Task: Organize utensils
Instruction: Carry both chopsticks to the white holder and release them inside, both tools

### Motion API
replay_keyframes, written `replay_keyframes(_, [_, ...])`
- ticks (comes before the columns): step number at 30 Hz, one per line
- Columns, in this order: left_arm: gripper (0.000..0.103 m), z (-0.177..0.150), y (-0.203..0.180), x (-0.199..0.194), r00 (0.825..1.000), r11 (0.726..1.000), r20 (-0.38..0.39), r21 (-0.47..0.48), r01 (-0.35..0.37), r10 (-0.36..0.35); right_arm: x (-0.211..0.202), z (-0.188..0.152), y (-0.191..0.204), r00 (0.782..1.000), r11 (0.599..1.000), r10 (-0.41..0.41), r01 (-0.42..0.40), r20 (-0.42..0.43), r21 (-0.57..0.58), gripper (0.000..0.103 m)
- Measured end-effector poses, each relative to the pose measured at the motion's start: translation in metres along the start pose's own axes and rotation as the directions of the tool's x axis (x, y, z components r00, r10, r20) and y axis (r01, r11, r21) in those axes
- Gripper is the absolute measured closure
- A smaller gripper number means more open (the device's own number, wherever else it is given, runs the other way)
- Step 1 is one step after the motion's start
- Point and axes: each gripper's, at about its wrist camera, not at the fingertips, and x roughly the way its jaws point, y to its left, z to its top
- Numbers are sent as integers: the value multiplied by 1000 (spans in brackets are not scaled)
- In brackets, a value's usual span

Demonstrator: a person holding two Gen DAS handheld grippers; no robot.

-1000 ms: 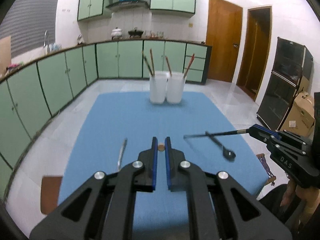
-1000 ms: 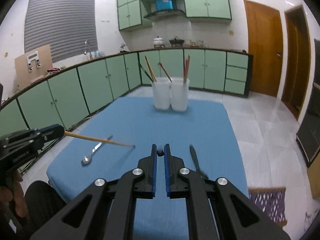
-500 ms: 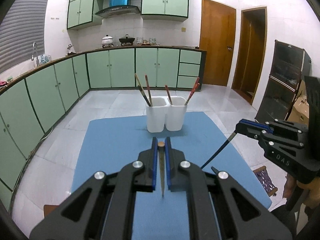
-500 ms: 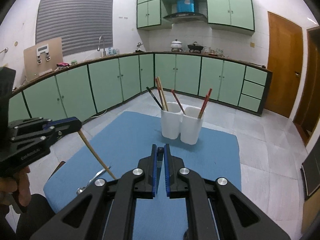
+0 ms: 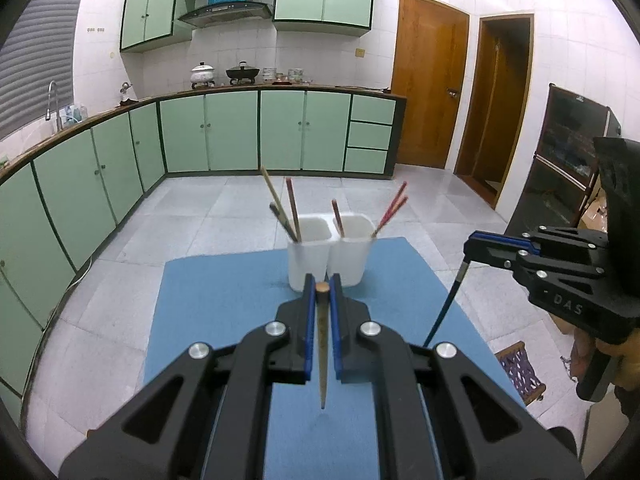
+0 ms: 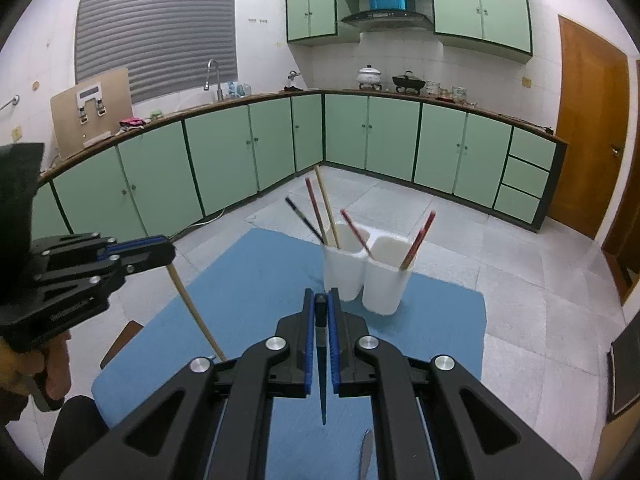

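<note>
My left gripper (image 5: 322, 289) is shut on a wooden chopstick (image 5: 322, 344) that hangs tip-down above the blue mat (image 5: 224, 292). My right gripper (image 6: 319, 300) is shut on a dark chopstick (image 6: 322, 364), also hanging tip-down. Each gripper shows in the other view, the right gripper (image 5: 476, 240) with its dark stick and the left gripper (image 6: 166, 254) with its wooden stick. Two joined white cups (image 5: 328, 252) stand at the mat's far end, holding several chopsticks. They also show in the right wrist view (image 6: 366, 276). Both grippers are raised, short of the cups.
A metal utensil tip (image 6: 366, 456) lies on the mat below my right gripper. Green kitchen cabinets (image 5: 224, 136) ring the room behind the table. A dark glass cabinet (image 5: 560, 168) stands at the right. A woven stool (image 5: 520, 372) sits by the table's right edge.
Both grippers have lifted and tipped up with their chopsticks, which swung from level to hanging tip-down. The cups now sit closer ahead; the spoons on the mat dropped out of view.
</note>
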Motion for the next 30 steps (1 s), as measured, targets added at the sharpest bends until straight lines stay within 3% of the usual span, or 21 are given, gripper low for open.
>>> replay_keyframes(11, [97, 106, 0, 12, 997, 1000, 69, 11, 27, -28, 2, 98, -20, 999, 1000, 6, -5, 38, -16, 97])
replay_keyframes(19, [97, 178, -3, 28, 990, 1000, 142, 10, 4, -6, 16, 156, -36, 998, 999, -29, 32, 64, -33, 97])
replay_keyframes(25, [97, 207, -1, 62, 987, 1000, 161, -2, -6, 7, 38, 181, -54, 996, 998, -48, 50, 80, -24, 97])
replay_keyframes(30, [97, 205, -4, 104, 992, 1000, 126, -1, -7, 7, 75, 182, -70, 996, 998, -64, 65, 59, -9, 97])
